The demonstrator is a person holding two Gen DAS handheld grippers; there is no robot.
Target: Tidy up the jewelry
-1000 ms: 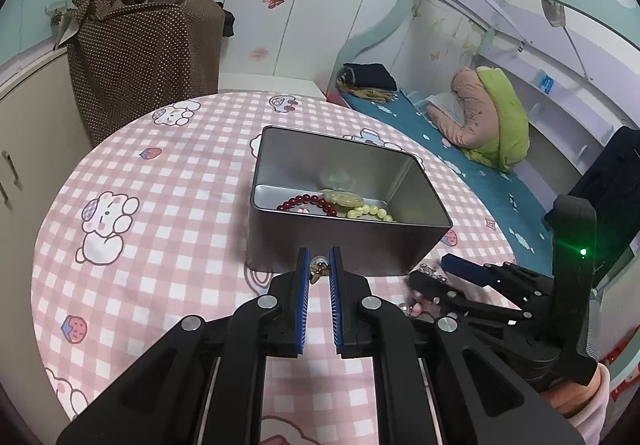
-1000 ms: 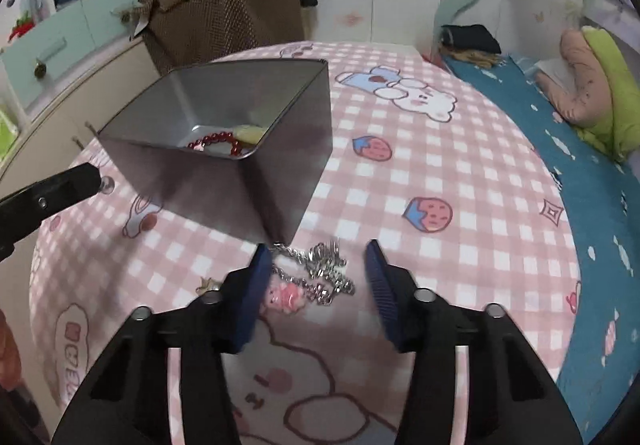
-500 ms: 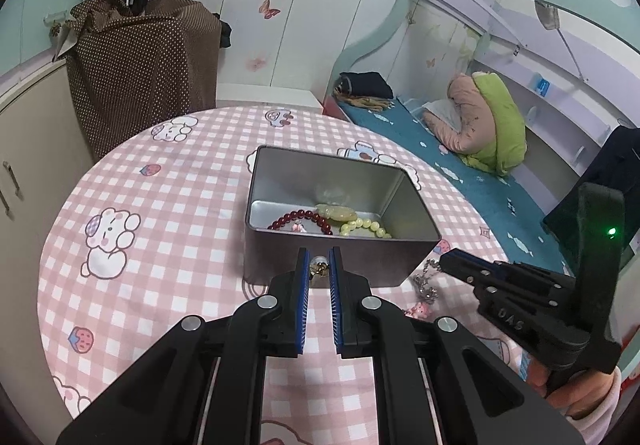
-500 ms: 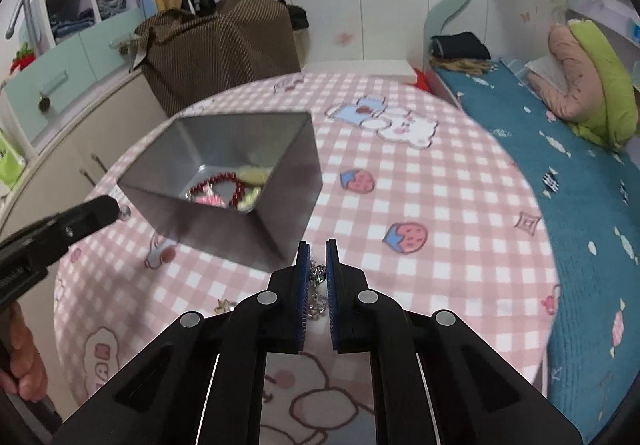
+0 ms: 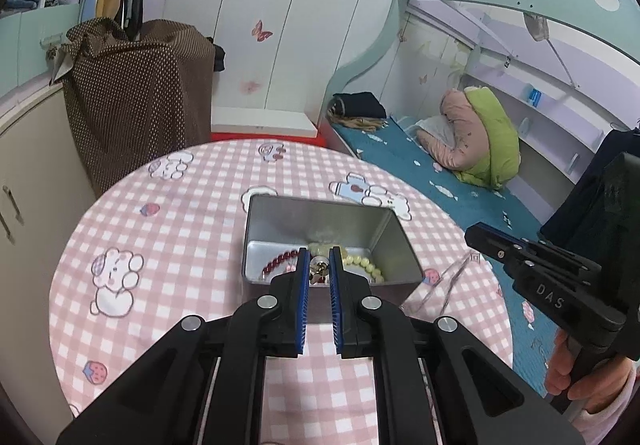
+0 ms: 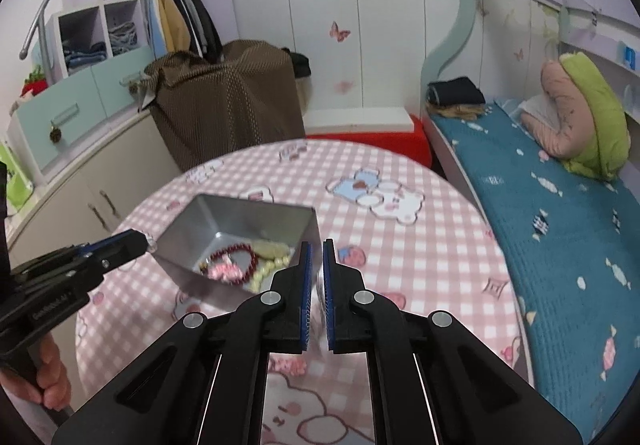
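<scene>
Two grippers hang over the pink checked table (image 5: pixel 192 253). The left gripper (image 5: pixel 319 269) is clamped on a small gold trinket (image 5: pixel 319 268) above the metal tin (image 5: pixel 394 241); the right gripper (image 6: pixel 316 257) pinches what looks like a silver chain (image 5: pixel 454 279), blurred, beside the tin.

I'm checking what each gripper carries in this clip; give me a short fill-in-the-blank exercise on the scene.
1. The left gripper is shut on a small trinket of ____ colour.
2. The right gripper is shut on a thin ____-coloured chain.
3. In the metal tin, beside the pale yellow bracelet, lies a bead bracelet coloured ____.
4. The tin stands on a tablecloth checked white and ____.

Missing words: gold; silver; red; pink
</scene>
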